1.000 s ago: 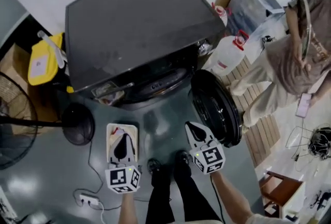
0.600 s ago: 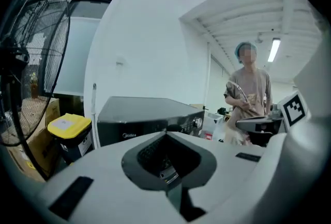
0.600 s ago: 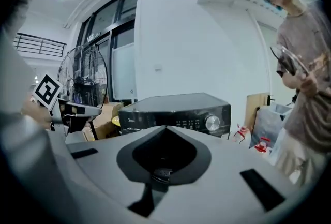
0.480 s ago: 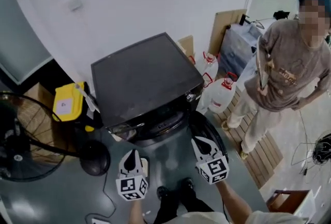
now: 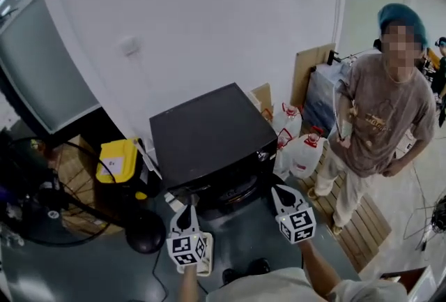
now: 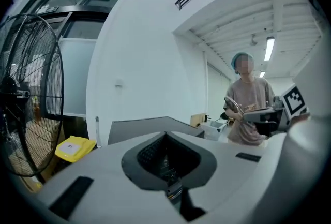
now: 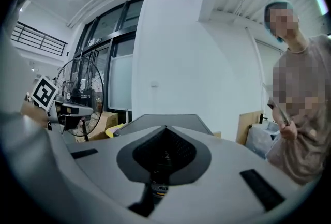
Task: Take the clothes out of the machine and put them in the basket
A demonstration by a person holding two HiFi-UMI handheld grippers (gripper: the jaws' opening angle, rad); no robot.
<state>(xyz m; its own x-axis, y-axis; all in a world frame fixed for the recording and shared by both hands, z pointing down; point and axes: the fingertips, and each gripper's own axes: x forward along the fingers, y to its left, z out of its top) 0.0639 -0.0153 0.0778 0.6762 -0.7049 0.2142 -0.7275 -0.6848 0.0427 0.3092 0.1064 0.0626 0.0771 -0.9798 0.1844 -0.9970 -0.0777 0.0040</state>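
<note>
Lifted higher than a second ago, well above the basket (image 5: 207,262) beneath the fingers (image 5: 185,219). Left gripper (image 5: 186,210), right gripper (image 5: 278,190): pressed together, empty, probably resting between grabs.

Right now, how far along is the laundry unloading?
Done: nothing I can confirm; no clothes or basket show in any view. In hand: nothing, the left gripper and right gripper are both shut and empty, held in front of the washing machine. Left: seemingly everything, unless the load already sits out of view.
</note>
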